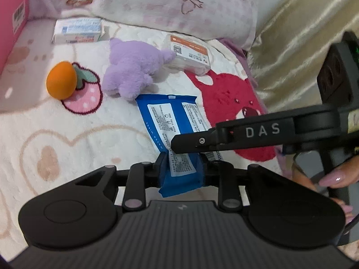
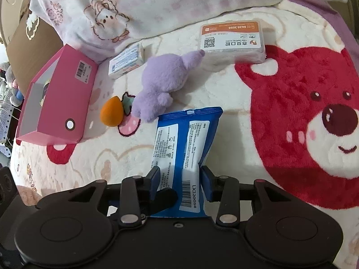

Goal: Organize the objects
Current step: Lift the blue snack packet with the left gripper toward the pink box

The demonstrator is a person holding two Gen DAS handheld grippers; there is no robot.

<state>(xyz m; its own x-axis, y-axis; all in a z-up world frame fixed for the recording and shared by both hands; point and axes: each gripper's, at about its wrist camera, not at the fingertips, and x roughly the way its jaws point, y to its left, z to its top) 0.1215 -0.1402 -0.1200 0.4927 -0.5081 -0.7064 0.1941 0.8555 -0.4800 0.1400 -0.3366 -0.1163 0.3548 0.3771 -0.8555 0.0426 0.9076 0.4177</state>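
Blue crinkled plastic wipes packet (image 2: 186,148) nearest, on cartoon-bear fleece blanket (image 2: 291,121), pinched narrowly by left gripper (image 1: 182,168); right gripper (image 2: 180,179) straddling near end, pads touching. Beyond: purple plush toy (image 2: 157,83), orange egg-shaped sponge (image 2: 111,114), pink cardboard box (image 2: 60,103) far left.

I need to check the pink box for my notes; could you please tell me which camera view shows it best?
The right wrist view: the pink box appears whole there, its open end and barcode label visible, left of the orange toy. The left wrist view catches only a cropped corner at its left edge.
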